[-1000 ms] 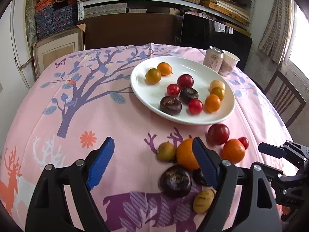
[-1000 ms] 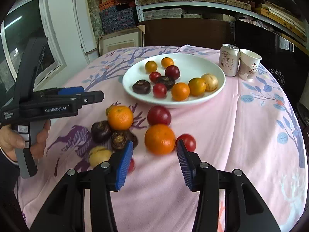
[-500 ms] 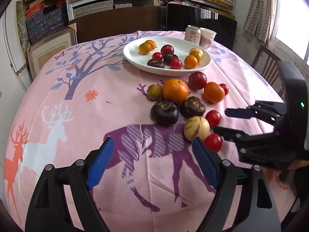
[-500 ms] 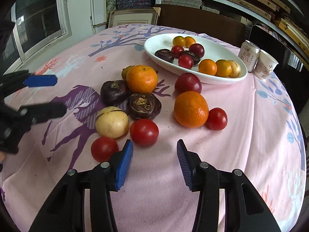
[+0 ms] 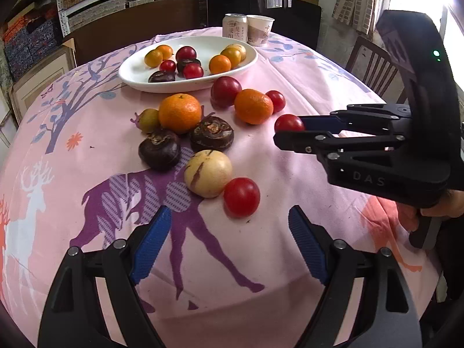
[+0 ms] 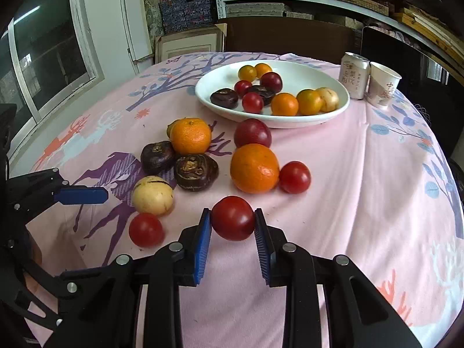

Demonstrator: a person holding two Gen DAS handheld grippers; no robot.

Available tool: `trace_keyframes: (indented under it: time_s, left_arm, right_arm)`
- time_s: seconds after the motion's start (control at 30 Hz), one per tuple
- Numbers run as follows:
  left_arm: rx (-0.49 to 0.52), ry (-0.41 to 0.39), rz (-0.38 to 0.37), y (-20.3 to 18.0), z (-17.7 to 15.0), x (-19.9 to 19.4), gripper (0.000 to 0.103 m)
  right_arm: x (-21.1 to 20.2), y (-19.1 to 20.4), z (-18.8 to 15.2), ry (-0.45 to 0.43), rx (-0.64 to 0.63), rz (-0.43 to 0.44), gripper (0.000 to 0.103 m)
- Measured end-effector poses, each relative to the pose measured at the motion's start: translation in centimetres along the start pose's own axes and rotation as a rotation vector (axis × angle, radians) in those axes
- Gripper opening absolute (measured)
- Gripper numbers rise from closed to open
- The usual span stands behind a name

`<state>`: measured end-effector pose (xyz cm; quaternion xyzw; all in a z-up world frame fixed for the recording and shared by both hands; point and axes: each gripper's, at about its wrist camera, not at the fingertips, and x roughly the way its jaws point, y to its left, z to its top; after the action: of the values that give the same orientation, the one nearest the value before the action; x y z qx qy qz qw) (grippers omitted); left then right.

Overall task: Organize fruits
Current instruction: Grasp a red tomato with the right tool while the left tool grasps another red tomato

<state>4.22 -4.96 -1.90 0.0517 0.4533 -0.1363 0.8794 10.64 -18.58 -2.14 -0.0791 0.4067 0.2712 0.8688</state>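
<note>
- Left wrist view: the left gripper (image 5: 226, 243) hangs low over the pink tabletop (image 5: 304, 66) with its blue pads spread wide and nothing between them. Just beyond its fingertips lies a loose red tomato (image 5: 241, 197), touching a pale yellow fruit (image 5: 208, 172) that sits nearer the white plate (image 5: 249, 58).
- Between that pair and the plate are two dark purple fruits, an orange (image 5: 179, 112) with a small greenish fruit tucked against it, then a plum, a second orange and another small tomato close to the plate's near rim.
- To the right of the plate's line, the right gripper (image 5: 290, 129) reaches in from the side, and a red tomato (image 5: 288, 122) shows at its tip.
- Right wrist view: the right gripper (image 6: 233, 223) has its pads closed narrow on that red tomato (image 6: 233, 218), one pad on each flank at its widest part. I cannot tell whether the fruit is lifted or sitting on the cloth; the plate (image 6: 333, 113) lies well beyond it, across the other loose fruit.
- My guess on handling: the tomato looks light, smooth-skinned and soft, so a hard squeeze could split it and a slack one could let it slide out. The ribbed pads across its middle seem the sensible hold.
- The plate already carries a cluster of fruit on its near side, but bare white shows towards the can (image 6: 354, 75) and paper cup (image 6: 383, 84) behind it.
</note>
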Motion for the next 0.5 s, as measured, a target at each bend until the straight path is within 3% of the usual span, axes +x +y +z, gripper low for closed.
trace_keyframes:
  time_s: [0.1,0.17,0.2,0.23,0.33,0.5]
  left_arm:
    - [-0.030,0.010,-0.030,-0.4,0.5,1.1,0.072]
    - [-0.043,0.043,-0.042,-0.6,0.8,2.1,0.046]
    - [-0.045,0.043,-0.020,-0.7,0.8,2.3,0.042]
    - [-0.040,0.038,-0.008,-0.8,0.9,2.3,0.030]
    - [-0.049,0.054,-0.036,-0.2,1.0,2.0,0.027]
    - [-0.017,-0.009,-0.007,1.1,1.5,-1.5,0.027]
  right_arm:
    - [-1.0,-0.8,-0.7,-0.013,0.017,-0.006,0.030]
    - [-1.4,-1.2,-1.0,-0.017,0.028,-0.007,0.030]
    - [-1.5,-1.4,-1.1,-0.019,0.033,-0.009,0.030]
    - [-1.6,-1.5,-1.1,-0.019,0.036,-0.010,0.030]
    - [-1.9,-1.5,-1.2,-0.026,0.033,-0.007,0.030]
    - [-3.2,-1.2,-0.9,-0.063,0.022,0.005,0.030]
